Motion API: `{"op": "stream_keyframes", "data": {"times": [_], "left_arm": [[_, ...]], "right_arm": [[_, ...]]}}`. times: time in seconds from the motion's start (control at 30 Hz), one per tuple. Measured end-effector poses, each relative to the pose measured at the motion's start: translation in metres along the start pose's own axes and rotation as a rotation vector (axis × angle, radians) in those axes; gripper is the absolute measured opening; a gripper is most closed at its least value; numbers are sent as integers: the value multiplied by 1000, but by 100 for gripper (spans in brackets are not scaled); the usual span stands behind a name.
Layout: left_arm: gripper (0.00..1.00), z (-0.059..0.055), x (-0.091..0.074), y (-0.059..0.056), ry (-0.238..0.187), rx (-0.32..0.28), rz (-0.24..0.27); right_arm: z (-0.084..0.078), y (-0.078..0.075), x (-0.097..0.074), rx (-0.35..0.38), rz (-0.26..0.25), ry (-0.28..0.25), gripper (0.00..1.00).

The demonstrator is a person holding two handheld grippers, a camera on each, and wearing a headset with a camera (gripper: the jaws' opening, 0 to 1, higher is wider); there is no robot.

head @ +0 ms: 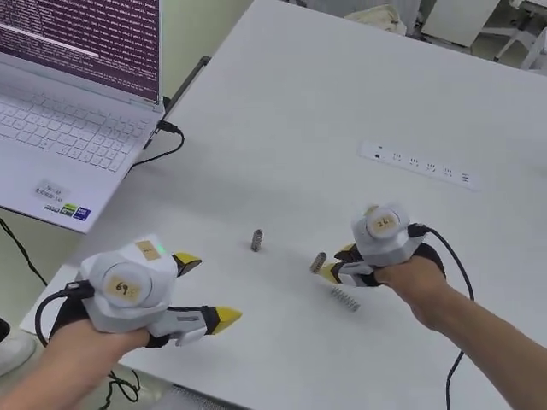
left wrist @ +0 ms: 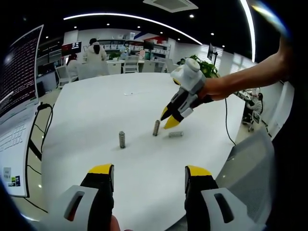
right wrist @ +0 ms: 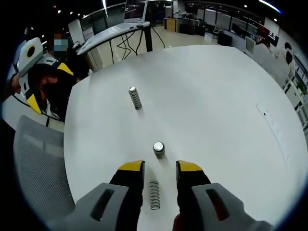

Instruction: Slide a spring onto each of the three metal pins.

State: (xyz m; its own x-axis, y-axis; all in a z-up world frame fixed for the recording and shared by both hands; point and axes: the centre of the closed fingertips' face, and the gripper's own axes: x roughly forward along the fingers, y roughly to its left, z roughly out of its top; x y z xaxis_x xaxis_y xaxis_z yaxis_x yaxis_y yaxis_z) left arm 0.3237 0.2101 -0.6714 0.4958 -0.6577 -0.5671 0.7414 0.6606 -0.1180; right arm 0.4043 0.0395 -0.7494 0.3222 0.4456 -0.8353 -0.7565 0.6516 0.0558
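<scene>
The right gripper (right wrist: 160, 166) is hovering, jaws spread, over the loose spring (right wrist: 154, 195) lying at six o'clock from the nearest pin (right wrist: 159, 148), seemingly to grasp it; the left gripper (left wrist: 149, 169) is idling, jaws apart

Head view above table (head: 299, 128), gripper views low — all sharing one pin (head: 256, 240)

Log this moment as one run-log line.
left gripper open | right gripper open, beside loose spring lying flat on table | near pin upright, spring on | far pin upright, spring on
</scene>
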Motion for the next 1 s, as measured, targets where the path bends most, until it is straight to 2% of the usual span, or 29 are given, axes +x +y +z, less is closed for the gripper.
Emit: {"op": "stream_keyframes", "data": {"times": [0.5,1.0], "left_arm": [[54,6,-3,-7,-17,3,0],[55,13,-4,-9,-35,1,5]], "right_arm": [[-10,7,-28,28,-38,-63,28],[-20,14,-44,75,-56,-107,30]]}}
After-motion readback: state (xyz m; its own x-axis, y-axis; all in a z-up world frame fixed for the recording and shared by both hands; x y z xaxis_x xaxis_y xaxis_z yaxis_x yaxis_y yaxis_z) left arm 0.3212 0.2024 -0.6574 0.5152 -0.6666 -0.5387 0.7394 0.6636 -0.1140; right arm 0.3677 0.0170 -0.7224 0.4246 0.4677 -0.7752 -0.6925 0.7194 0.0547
